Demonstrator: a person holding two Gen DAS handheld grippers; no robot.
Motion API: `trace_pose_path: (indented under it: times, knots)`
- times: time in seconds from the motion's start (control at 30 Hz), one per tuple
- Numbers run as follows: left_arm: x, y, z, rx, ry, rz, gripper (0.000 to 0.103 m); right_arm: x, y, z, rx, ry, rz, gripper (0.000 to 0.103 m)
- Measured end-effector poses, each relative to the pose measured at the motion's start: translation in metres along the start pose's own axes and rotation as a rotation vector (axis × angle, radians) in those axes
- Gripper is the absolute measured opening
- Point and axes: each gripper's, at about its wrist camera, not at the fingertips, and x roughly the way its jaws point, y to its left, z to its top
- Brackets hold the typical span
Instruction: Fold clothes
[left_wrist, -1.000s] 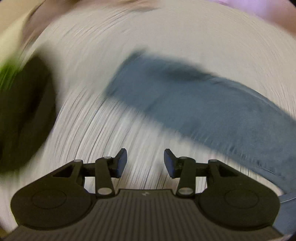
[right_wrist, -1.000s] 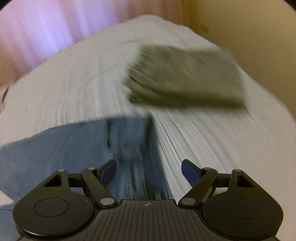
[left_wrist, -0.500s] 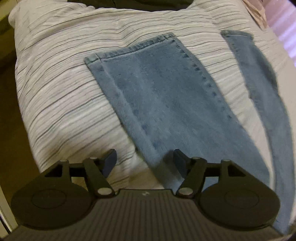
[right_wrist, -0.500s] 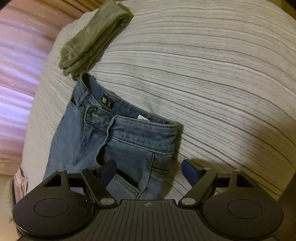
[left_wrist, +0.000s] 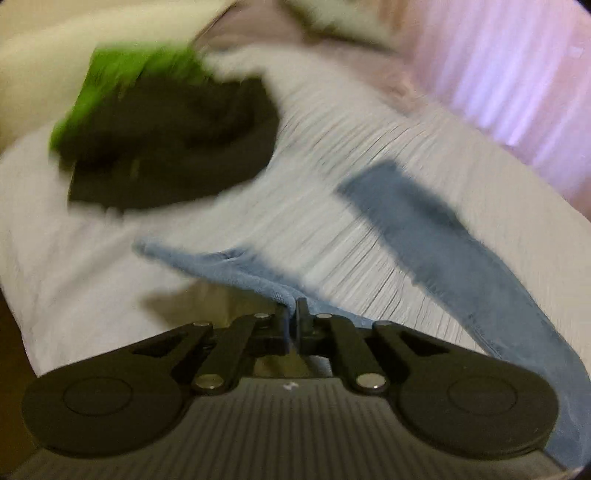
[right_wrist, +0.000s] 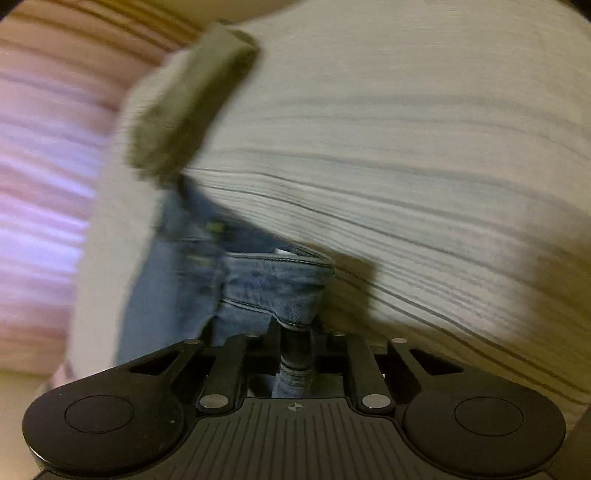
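The blue denim jeans (right_wrist: 258, 284) lie on the bed with the white, grey-striped cover (right_wrist: 424, 177). The right gripper (right_wrist: 295, 328) is clamped on the waistband; the cloth bunches between its fingers and hides their tips. The left gripper (left_wrist: 293, 314) pinches a leg hem. The other leg (left_wrist: 443, 236) runs off toward 4 o'clock, cut by the edge. Both views are blurry. A folded grey-green garment (right_wrist: 188, 110) sits at 11 o'clock, touching the jeans. A black and green pile (left_wrist: 166, 140) is too smeared to name.
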Motion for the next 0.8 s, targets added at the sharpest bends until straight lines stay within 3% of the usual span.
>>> trace_pose_path:
  times: [0.1,0.23,0.33,0.47,0.6,0.7,0.8]
  knots:
    - [-0.020,0.013,0.007,0.151,-0.028,0.069,0.004,-0.023,0.011,-0.001,-0.084,0.051,0.013,0.010]
    - [0.012,0.025,-0.040,0.267,0.170,0.159,0.010,-0.008,-0.011,-0.008,-0.072,0.094,-0.163,0.010]
    - [0.053,0.036,-0.076,0.191,0.300,0.260,0.013,0.018,-0.014,-0.005,0.004,0.087,-0.252,0.010]
    - [0.058,0.046,-0.082,0.006,0.279,0.261,0.014,0.018,-0.008,0.004,0.000,0.101,-0.252,0.015]
    - [0.058,0.046,-0.072,0.051,0.289,0.282,0.022,0.010,-0.008,0.003,0.018,0.121,-0.273,0.032]
    - [0.049,0.042,-0.057,0.096,0.270,0.317,0.025,0.003,-0.001,0.003,-0.013,0.130,-0.316,0.056]
    - [0.035,0.026,-0.040,0.165,0.230,0.286,0.023,-0.009,0.017,0.007,-0.120,0.157,-0.374,0.064]
